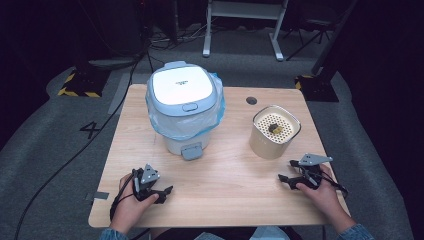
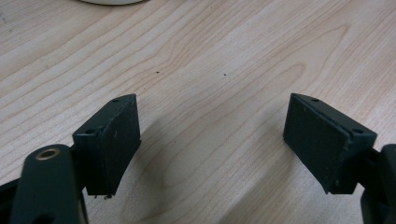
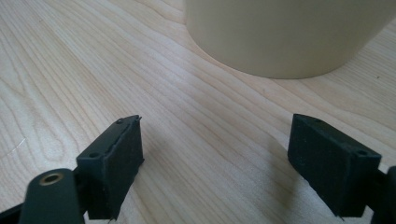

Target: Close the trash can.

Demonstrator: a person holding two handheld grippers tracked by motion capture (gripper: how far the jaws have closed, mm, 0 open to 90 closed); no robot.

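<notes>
**Starting state — nothing yet handled**

A white, lidded bin lined with a pale blue bag (image 1: 184,107) and a cream container with a perforated top (image 1: 274,131) are seen standing apart on the light wooden desk (image 1: 225,185). The lid is shut. The left gripper (image 1: 159,191) and right gripper (image 1: 289,179) are rested near the desk's front edge, fingers spread wide and empty — no step appears begun.
</notes>
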